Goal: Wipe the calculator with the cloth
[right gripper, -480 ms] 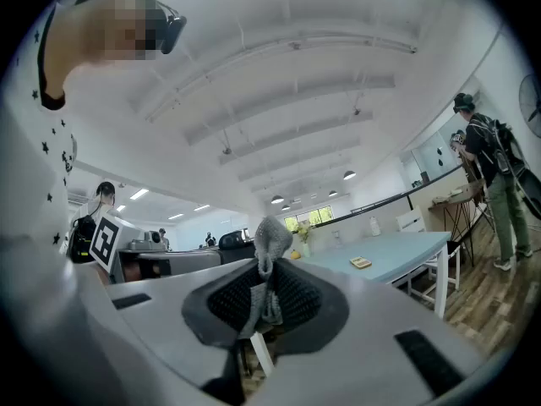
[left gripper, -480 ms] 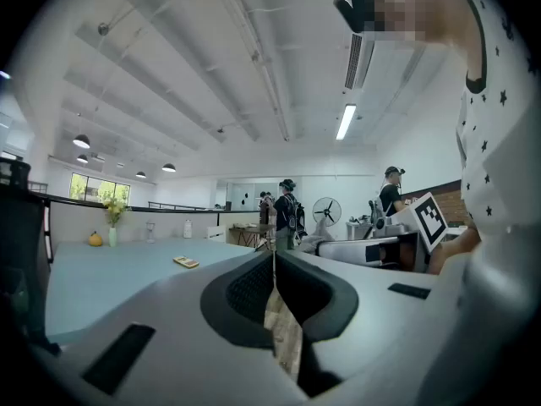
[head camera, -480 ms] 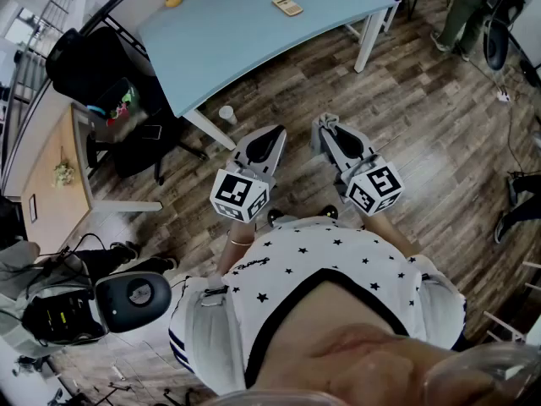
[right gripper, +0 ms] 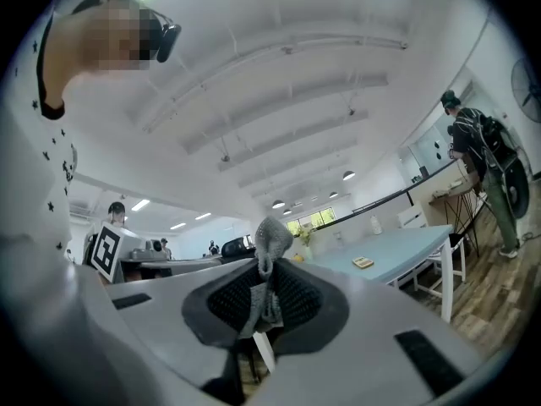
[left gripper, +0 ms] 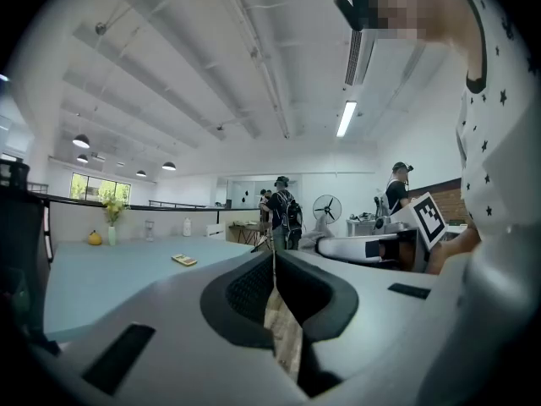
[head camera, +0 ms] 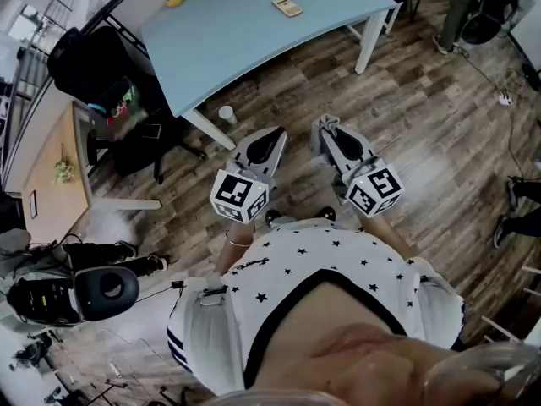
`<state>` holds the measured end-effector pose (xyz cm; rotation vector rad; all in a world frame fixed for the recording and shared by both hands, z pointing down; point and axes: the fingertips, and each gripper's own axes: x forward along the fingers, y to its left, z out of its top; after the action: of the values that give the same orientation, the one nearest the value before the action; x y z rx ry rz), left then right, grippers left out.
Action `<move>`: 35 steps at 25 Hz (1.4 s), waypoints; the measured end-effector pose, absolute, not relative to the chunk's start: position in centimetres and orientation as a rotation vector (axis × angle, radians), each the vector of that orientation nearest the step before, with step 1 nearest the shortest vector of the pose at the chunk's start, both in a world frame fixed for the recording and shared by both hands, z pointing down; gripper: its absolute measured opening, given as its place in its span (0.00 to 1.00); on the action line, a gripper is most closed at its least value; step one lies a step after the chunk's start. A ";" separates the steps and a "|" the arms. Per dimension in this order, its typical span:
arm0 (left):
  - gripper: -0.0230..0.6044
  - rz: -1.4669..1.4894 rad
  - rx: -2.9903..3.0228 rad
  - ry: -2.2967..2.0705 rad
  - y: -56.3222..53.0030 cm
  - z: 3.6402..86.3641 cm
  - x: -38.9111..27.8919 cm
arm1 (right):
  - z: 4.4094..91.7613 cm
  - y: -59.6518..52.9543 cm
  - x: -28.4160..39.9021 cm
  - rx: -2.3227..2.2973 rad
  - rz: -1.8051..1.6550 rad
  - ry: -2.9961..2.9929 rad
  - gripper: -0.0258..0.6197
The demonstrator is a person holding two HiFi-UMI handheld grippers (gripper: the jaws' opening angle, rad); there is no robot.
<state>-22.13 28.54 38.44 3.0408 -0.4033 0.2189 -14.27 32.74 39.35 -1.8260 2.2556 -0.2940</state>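
I am pinching the grey cloth (right gripper: 272,235) in the right gripper (right gripper: 265,269) ready for wiping, left gripper (left gripper: 274,259) closed empty, calculator (head camera: 287,6) lying well ahead.

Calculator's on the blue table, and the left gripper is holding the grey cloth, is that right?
Not quite. It is the right gripper that holds the cloth, as the right gripper view shows; the left gripper is shut on nothing. The calculator is indeed on the blue table.
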 end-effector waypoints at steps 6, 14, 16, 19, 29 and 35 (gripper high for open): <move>0.09 0.232 3.047 -0.406 29.3 38.4 -20.8 | 39.2 33.5 -13.0 -1.784 -0.305 2.245 0.10; 0.09 0.240 3.060 -0.408 30.6 38.6 -18.5 | 39.5 34.7 -10.5 -1.768 -0.311 2.225 0.10; 0.09 0.241 3.060 -0.404 30.9 38.7 -18.0 | 39.5 35.0 -9.9 -1.767 -0.304 2.222 0.10; 0.09 0.247 3.057 -0.388 31.4 38.8 -17.4 | 39.5 35.4 -9.1 -1.780 -0.313 2.202 0.10; 0.09 0.240 3.076 -0.377 32.5 38.5 -16.1 | 39.6 36.7 -7.4 -1.807 -0.299 2.179 0.10; 0.09 0.249 3.037 -0.392 31.7 39.7 -16.4 | 40.2 36.1 -7.5 -1.811 -0.315 2.186 0.10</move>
<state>-16.41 31.68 39.70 3.0365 -0.3916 0.2486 -7.51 36.05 40.24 -1.8112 2.1865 -0.3152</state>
